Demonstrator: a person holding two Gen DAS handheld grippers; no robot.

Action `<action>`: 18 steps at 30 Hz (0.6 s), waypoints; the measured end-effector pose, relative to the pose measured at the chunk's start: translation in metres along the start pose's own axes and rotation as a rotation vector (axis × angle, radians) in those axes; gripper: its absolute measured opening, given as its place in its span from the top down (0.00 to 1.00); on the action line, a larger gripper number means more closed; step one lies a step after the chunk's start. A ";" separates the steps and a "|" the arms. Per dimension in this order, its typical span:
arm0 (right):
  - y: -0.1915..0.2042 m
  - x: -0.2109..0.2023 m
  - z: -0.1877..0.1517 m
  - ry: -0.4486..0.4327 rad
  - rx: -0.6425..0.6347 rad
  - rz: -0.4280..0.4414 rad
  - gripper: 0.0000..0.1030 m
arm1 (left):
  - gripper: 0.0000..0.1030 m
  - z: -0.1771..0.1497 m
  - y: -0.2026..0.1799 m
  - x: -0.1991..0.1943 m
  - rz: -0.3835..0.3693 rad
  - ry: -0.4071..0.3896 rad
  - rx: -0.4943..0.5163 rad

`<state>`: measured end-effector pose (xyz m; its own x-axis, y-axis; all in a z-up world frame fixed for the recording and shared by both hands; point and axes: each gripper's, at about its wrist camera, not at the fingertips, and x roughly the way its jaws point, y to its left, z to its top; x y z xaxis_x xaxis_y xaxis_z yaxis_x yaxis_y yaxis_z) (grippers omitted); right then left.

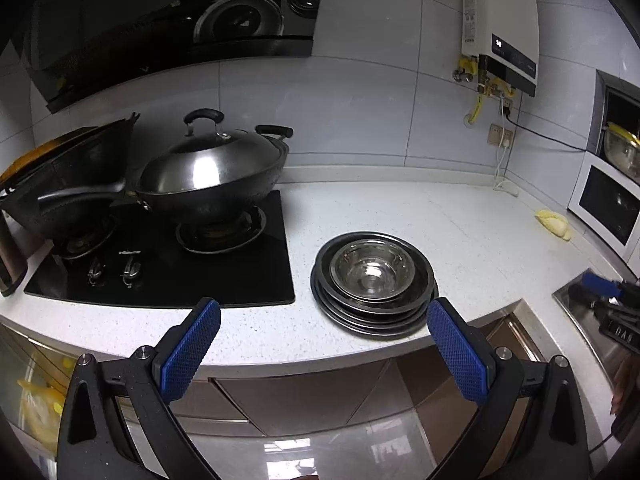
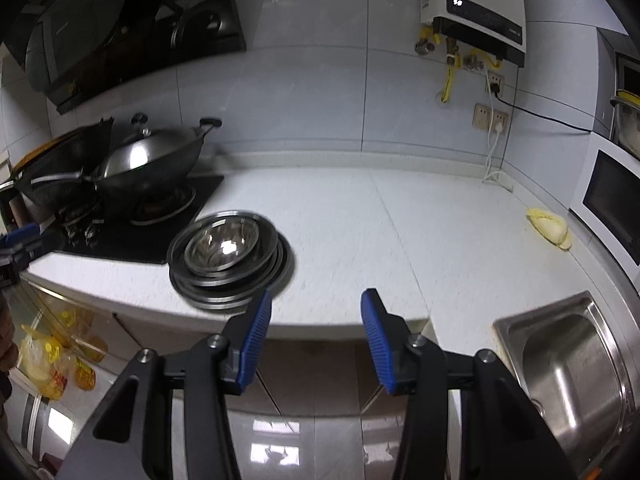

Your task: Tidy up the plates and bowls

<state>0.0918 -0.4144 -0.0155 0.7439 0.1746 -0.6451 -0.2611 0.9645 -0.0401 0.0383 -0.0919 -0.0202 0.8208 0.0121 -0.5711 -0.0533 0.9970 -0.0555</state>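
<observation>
A stack of dark metal plates [image 1: 376, 316] with a shiny steel bowl [image 1: 372, 270] nested on top sits near the front edge of the white counter. In the right wrist view the same stack of plates [image 2: 236, 292] and bowl [image 2: 224, 250] lie left of centre, slightly blurred. My left gripper [image 1: 324, 312] hangs in front of the counter edge, open wide, with nothing between its blue pads. My right gripper [image 2: 316, 304] is open too, empty, just right of the stack and nearer than it. At the far right of the left wrist view the other gripper [image 1: 608, 292] shows over the sink.
A black gas hob [image 1: 168, 264] holds a lidded wok [image 1: 212, 172] and a second pan [image 1: 68, 184] on the left. A steel sink [image 2: 576, 364] lies at the right, with a yellow cloth [image 2: 550, 228] and a microwave [image 2: 612, 208] beyond. Cabinet doors [image 1: 304, 396] are below the counter.
</observation>
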 end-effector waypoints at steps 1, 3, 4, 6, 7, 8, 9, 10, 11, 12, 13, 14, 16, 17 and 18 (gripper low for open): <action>0.000 -0.002 -0.001 0.003 0.007 0.000 0.56 | 0.02 0.000 0.001 -0.004 0.004 -0.010 -0.003; -0.002 -0.004 0.001 0.005 0.016 0.004 0.56 | 0.02 0.000 0.003 -0.014 0.007 -0.041 -0.013; -0.003 -0.005 0.002 0.002 0.014 -0.001 0.56 | 0.02 0.000 0.003 -0.018 0.012 -0.057 -0.018; -0.005 -0.007 0.005 -0.001 0.000 -0.008 0.56 | 0.02 -0.002 0.001 -0.024 0.016 -0.073 -0.024; -0.006 -0.007 0.007 -0.001 -0.005 -0.006 0.56 | 0.02 -0.002 0.000 -0.025 0.015 -0.072 -0.024; -0.008 -0.008 0.009 -0.001 -0.008 -0.005 0.56 | 0.02 -0.002 -0.002 -0.026 0.016 -0.069 -0.023; -0.010 -0.009 0.011 -0.004 -0.011 -0.001 0.56 | 0.02 -0.002 -0.006 -0.027 0.019 -0.061 -0.020; -0.013 -0.010 0.012 -0.009 -0.011 0.003 0.56 | 0.02 -0.002 -0.009 -0.028 0.020 -0.054 -0.014; -0.015 -0.012 0.014 -0.015 -0.010 0.007 0.56 | 0.02 -0.002 -0.013 -0.030 0.017 -0.052 -0.008; -0.017 -0.013 0.015 -0.021 -0.009 0.009 0.56 | 0.02 -0.001 -0.017 -0.031 0.017 -0.051 0.001; -0.020 -0.014 0.017 -0.027 -0.008 0.012 0.56 | 0.02 -0.002 -0.022 -0.033 0.022 -0.051 0.008; -0.022 -0.014 0.018 -0.029 -0.006 0.017 0.56 | 0.02 -0.002 -0.025 -0.034 0.025 -0.051 0.014; -0.024 -0.013 0.020 -0.027 -0.005 0.025 0.56 | 0.02 -0.002 -0.031 -0.035 0.010 -0.044 0.011; -0.025 -0.013 0.021 -0.027 -0.006 0.028 0.56 | 0.02 -0.002 -0.033 -0.036 0.007 -0.038 0.008; -0.026 -0.013 0.021 -0.026 -0.008 0.030 0.56 | 0.02 -0.002 -0.035 -0.035 0.004 -0.032 0.006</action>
<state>0.1017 -0.4379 0.0102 0.7515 0.2090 -0.6257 -0.2887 0.9570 -0.0270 0.0099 -0.1279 0.0002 0.8381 0.0186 -0.5452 -0.0532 0.9974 -0.0478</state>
